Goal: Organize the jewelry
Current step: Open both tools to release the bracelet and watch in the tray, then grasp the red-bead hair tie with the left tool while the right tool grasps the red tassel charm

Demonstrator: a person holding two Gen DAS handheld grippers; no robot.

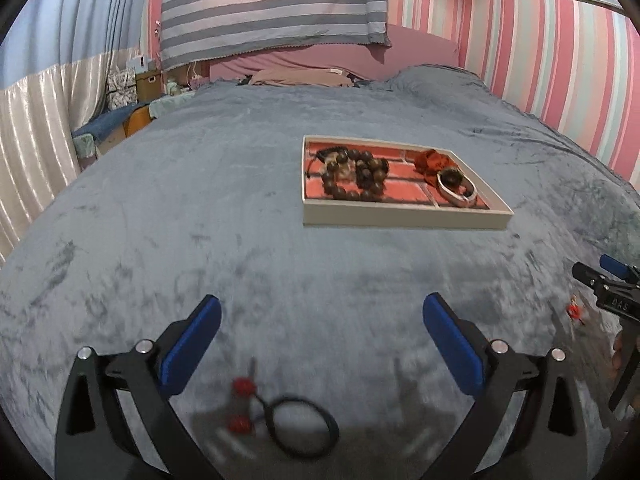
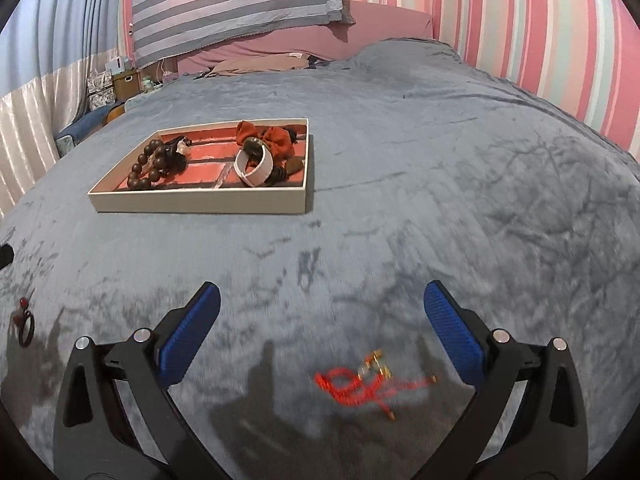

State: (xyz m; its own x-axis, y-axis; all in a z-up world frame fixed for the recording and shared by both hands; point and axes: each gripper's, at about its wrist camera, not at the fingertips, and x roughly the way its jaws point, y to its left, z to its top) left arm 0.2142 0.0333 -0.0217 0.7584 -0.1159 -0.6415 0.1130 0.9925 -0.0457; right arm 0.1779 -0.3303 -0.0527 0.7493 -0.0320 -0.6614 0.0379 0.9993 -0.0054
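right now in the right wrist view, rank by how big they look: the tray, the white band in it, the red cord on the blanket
1. tray
2. and 3. unsure: red cord and white band look alike in size, and the cord lies nearer the camera.

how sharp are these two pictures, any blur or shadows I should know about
Left wrist view: the tray is fairly sharp, the black loop near the bottom is motion-smeared, and gripper shadows fall beside it. Right wrist view: the red cord is blurred, dark finger shadows cross the blanket nearby. Both views bend at the edges, with black corners.
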